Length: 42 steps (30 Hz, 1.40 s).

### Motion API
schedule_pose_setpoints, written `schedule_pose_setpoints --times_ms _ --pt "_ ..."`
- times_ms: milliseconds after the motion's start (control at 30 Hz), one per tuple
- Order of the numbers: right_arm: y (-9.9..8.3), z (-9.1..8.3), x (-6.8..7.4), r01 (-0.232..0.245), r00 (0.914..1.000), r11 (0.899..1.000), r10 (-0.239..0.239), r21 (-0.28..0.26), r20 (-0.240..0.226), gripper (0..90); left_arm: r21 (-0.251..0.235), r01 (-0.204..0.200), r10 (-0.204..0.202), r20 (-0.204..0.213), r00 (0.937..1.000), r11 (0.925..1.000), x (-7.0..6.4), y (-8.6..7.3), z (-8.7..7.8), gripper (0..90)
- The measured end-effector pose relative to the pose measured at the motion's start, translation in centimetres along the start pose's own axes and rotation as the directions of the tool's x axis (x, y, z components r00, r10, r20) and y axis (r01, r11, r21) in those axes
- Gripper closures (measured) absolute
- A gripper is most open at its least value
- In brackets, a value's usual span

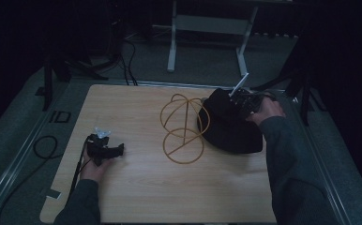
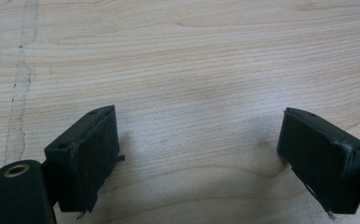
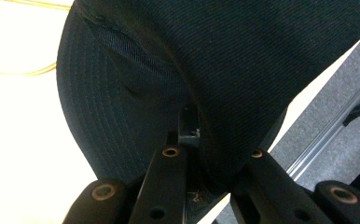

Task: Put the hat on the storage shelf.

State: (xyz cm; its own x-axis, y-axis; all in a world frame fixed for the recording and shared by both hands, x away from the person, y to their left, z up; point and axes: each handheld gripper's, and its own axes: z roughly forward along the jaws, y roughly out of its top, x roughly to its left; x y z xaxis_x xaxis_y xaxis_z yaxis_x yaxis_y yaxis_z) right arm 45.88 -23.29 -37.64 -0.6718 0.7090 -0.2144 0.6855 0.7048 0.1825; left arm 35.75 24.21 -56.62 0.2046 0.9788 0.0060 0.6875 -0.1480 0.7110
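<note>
A black fabric hat (image 1: 228, 126) sits at the right of the wooden table (image 1: 137, 187), touching a gold wire stand (image 1: 183, 129) of looped rings. At the hat's far edge my right gripper (image 1: 237, 101) is shut on the cloth. In the right gripper view the hat (image 3: 192, 56) bulges over the jaws, and the right gripper (image 3: 201, 135) pinches a fold of it; a strand of the gold wire (image 3: 15, 72) shows at the left. My left gripper (image 1: 118, 150) rests low at the table's left. In its own view the left gripper (image 2: 199, 154) stands wide open over bare wood (image 2: 192, 56).
A metal rail (image 1: 310, 145) runs along the table's right edge, with grey floor (image 3: 336, 93) beyond it. White table legs (image 1: 172, 42) stand behind the table. A black cable (image 1: 43, 145) loops on the floor at the left.
</note>
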Motion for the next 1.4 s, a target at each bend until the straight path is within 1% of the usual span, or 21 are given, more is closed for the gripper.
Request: schedule_pose_setpoints --times_ms 33,67,100,133,167,200,300,333,367,400,433,467,533,633,733,867,1033,1133,1300,1333,1400 --pt "0.0 0.0 0.0 0.0 1.0 1.0 0.0 0.0 0.0 86.5 0.0 0.0 0.0 0.0 1.0 1.0 0.0 0.0 0.0 12.9" --pt "0.1 -0.4 0.1 0.021 0.9998 1.0 -0.021 0.005 -0.003 86.5 0.0 0.0 0.0 0.0 1.0 1.0 0.0 0.0 0.0 12.9" --pt "0.1 -0.4 0.1 0.021 0.9998 1.0 -0.021 0.005 -0.003 86.5 0.0 0.0 0.0 0.0 1.0 1.0 0.0 0.0 0.0 12.9" --pt "0.1 -0.9 0.2 0.041 0.9991 0.999 -0.041 0.001 -0.006 86.5 0.0 0.0 0.0 0.0 1.0 1.0 0.0 0.0 0.0 12.8" --pt "0.1 -0.9 0.2 0.041 0.9991 0.999 -0.041 0.001 -0.006 86.5 0.0 0.0 0.0 0.0 1.0 1.0 0.0 0.0 0.0 12.8" --pt "0.1 -1.3 0.0 0.05 0.9987 0.999 -0.05 -0.007 -0.01 86.4 0.001 -0.001 0.001 0.0 1.0 1.0 0.0 0.0 0.0 12.9" --pt "0.0 -1.9 -0.2 0.053 0.9985 0.998 -0.053 -0.019 -0.014 86.4 0.002 -0.001 0.001 0.0 1.0 1.0 0.0 0.0 0.0 12.9" --pt "-0.1 -2.5 -0.6 0.058 0.9981 0.998 -0.059 -0.037 -0.017 86.4 0.003 -0.001 0.001 0.0 1.0 1.0 0.0 0.0 0.0 12.9" --pt "-0.1 -2.5 -0.6 0.058 0.9981 0.998 -0.059 -0.037 -0.017 86.4 0.001 -0.001 0.001 0.0 1.0 1.0 0.0 0.0 0.0 12.9" --pt "-0.2 -3.2 -0.9 0.053 0.9983 0.997 -0.055 -0.055 -0.022 86.5 0.001 -0.001 0.001 0.0 1.0 1.0 0.0 0.0 0.0 12.9" --pt "-0.2 -3.2 -0.9 0.053 0.9983 0.997 -0.055 -0.055 -0.022 86.5 0.001 -0.001 0.001 0.0 1.0 1.0 0.0 0.0 0.0 12.9" --pt "-0.3 -3.8 -1.3 0.068 0.9974 0.995 -0.07 -0.074 -0.019 86.5 -0.001 0.001 -0.001 0.0 1.0 1.0 0.0 0.0 0.0 12.8" --pt "-0.4 -4.0 -1.4 0.074 0.9971 0.994 -0.075 -0.084 -0.014 86.5 -0.001 0.001 -0.001 0.0 1.0 1.0 0.0 0.0 0.0 12.8" --pt "-0.2 -4.8 -1.8 0.095 0.9953 0.991 -0.097 -0.091 -0.01 86.5 -0.001 0.002 -0.002 0.0 1.0 1.0 0.0 0.0 0.0 12.8" --pt "0.1 -5.4 -1.8 0.132 0.9911 0.987 -0.133 -0.092 -0.003 86.5 -0.001 0.001 -0.001 0.0 1.0 1.0 0.0 0.0 0.0 12.9" --pt "0.3 -5.7 -1.8 0.154 0.988 0.983 -0.154 -0.101 0.005 86.5 -0.001 0.002 -0.002 0.0 1.0 1.0 0.0 0.0 0.0 12.9" --pt "0.4 -6.0 -1.8 0.157 0.9874 0.979 -0.158 -0.13 0.001 86.5 -0.002 0.002 -0.002 0.0 1.0 1.0 0.0 0.0 0.0 12.9" --pt "0.5 -6.1 -1.9 0.162 0.9861 0.973 -0.166 -0.166 -0.012 86.5 0.0 0.001 -0.001 0.0 1.0 1.0 0.0 0.0 0.0 12.8" --pt "0.4 -6.3 -2.1 0.174 0.9832 0.967 -0.181 -0.188 -0.022 86.4 -0.001 0.002 -0.002 0.0 1.0 1.0 0.0 0.0 0.0 12.8" --pt "0.3 -6.4 -2.1 0.178 0.9814 0.963 -0.189 -0.202 -0.034 86.5 -0.002 0.002 -0.002 0.0 1.0 1.0 0.0 0.0 0.0 12.9" --pt "0.2 -6.5 -2.2 0.177 0.9813 0.963 -0.189 -0.204 -0.038 86.5 -0.001 0.001 -0.001 0.0 1.0 1.0 0.0 0.0 0.0 12.9"
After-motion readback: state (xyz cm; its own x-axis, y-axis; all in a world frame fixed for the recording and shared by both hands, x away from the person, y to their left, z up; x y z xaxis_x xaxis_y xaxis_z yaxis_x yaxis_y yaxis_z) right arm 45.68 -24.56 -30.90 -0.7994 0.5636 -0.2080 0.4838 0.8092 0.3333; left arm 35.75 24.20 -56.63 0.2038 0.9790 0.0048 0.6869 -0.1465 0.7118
